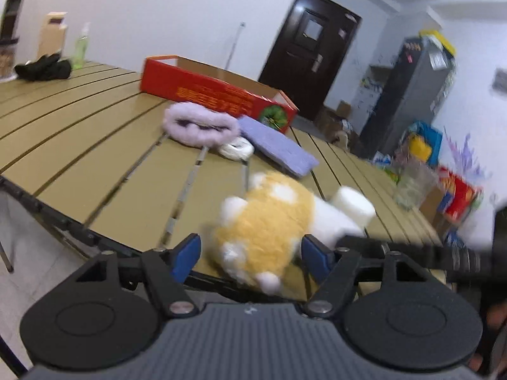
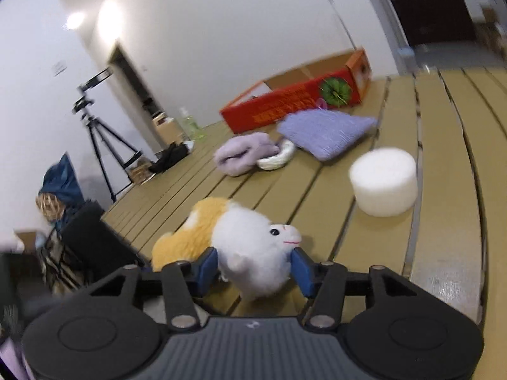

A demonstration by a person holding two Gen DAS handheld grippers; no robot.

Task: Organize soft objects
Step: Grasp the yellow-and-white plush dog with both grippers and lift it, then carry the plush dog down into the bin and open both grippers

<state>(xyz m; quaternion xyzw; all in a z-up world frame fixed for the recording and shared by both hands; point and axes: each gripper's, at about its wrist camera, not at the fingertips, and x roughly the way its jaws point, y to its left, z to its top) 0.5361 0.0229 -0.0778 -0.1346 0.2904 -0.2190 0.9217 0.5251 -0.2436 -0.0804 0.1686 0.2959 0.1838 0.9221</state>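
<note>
Grasping step: both grippers frame the plush hamster [image 2: 253, 253] at the near edge of the desk [image 1: 95, 145], each from its own end.
Left gripper [image 1: 250, 253]: fingers [image 1: 187, 253] stand apart around the hamster's orange rump; a gap shows on the left side, so no squeeze is visible.
Right gripper [image 2: 253, 269]: fingers [image 2: 301, 269] straddle the white head, close to the fur or brushing it; no firm pinch can be seen.
Landmark: red box [image 1: 218, 91], open-topped, at the far side of the desk.
Hamster's place: well apart from the red box, nearest the viewer.
Other soft things: lilac fluffy piece [image 1: 199, 125], white coil [image 1: 236, 148] and purple cloth [image 1: 275, 145] lie just in front of the red box; white foam cylinder [image 2: 383, 183] sits between them and the hamster.
Doing it well: close on the body's bulk, not loose fur; one gripper is probably enough; lift clear before carrying toward the red box.
Hard to make out: motion blur softens the left view; contact under the fur is hidden; the red box's inside is mostly out of sight.
</note>
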